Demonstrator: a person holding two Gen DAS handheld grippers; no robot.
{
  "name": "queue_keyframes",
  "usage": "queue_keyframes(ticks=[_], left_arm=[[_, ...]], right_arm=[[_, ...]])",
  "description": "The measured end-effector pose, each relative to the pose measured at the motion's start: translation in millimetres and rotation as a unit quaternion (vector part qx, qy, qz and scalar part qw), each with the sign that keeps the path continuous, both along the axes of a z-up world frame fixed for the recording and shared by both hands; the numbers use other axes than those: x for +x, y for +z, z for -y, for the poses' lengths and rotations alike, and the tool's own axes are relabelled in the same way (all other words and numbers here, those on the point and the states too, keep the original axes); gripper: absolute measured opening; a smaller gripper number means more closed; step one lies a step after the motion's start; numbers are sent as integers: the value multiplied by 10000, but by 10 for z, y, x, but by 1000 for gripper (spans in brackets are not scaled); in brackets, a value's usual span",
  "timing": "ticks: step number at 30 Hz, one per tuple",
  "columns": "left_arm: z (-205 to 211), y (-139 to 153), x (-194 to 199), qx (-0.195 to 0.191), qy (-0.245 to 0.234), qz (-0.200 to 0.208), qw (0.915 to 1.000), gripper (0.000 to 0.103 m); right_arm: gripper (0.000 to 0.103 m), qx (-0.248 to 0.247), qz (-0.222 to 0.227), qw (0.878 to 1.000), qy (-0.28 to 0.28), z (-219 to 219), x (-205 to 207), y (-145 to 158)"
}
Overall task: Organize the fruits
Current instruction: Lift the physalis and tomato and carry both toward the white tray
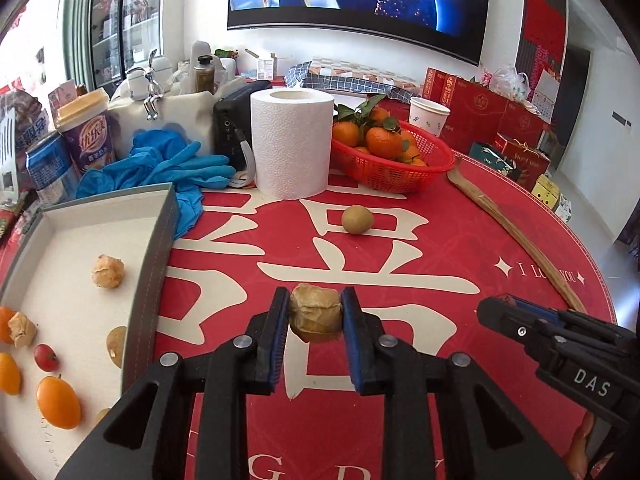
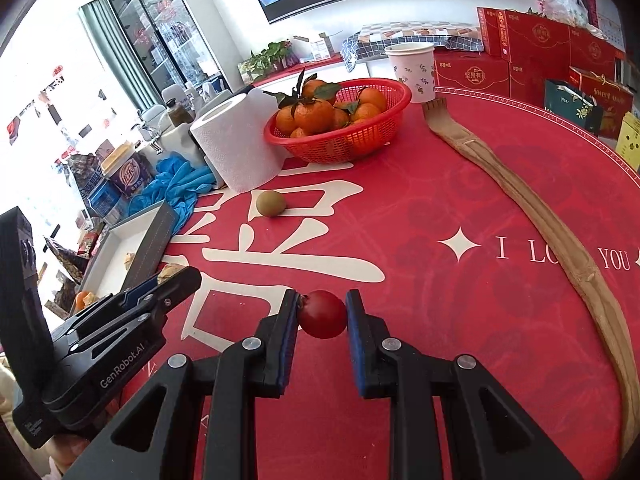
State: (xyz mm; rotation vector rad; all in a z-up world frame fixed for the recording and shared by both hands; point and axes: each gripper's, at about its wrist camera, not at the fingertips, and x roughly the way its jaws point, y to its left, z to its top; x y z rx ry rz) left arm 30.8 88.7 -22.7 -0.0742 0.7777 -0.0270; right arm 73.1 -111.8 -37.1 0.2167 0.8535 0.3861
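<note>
My left gripper (image 1: 315, 312) is shut on a brownish husked fruit (image 1: 315, 318), held just above the red tablecloth. My right gripper (image 2: 322, 314) is shut on a small red fruit (image 2: 322, 314) near the cloth; it shows from the side at the right of the left wrist view (image 1: 496, 310). A grey-walled white tray (image 1: 156, 248) at left holds several small fruits: orange ones (image 1: 58, 402), a red one (image 1: 45, 357), husked ones (image 1: 107, 272). A greenish-brown round fruit (image 1: 357, 219) lies loose on the cloth; it also shows in the right wrist view (image 2: 271, 203).
A red basket of tangerines (image 1: 394, 160) stands at the back, with a paper roll (image 1: 292, 142), blue gloves (image 1: 168, 168), a paper cup (image 1: 428, 114), cans and a white bag. A curved wooden stick (image 2: 532, 216) lies along the table's right edge.
</note>
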Motion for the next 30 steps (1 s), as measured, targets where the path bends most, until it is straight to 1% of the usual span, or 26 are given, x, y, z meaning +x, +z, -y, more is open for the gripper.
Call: queue_keyframes(ticks=[7, 10, 12, 14, 19, 30], left_arm=[[-36, -86, 23, -128, -29, -220, 9997, 28], [-8, -127, 27, -30, 0, -262, 9997, 28], [16, -151, 38, -69, -29, -310, 9995, 28], [41, -164, 26, -16, -44, -310, 9995, 28], [33, -167, 20, -49, -40, -324, 9995, 29], [-34, -216, 54, -232, -2, -469, 9986, 29]], right_arm=[[25, -78, -106, 9999, -4, -39, 32, -76], [25, -81, -143, 9999, -22, -29, 43, -94], [25, -95, -159, 9998, -41, -21, 50, -105], [25, -96, -191, 9998, -47, -20, 57, -120], [25, -138, -203, 9997, -72, -22, 59, -137], [25, -180, -204, 9996, -91, -30, 67, -153]])
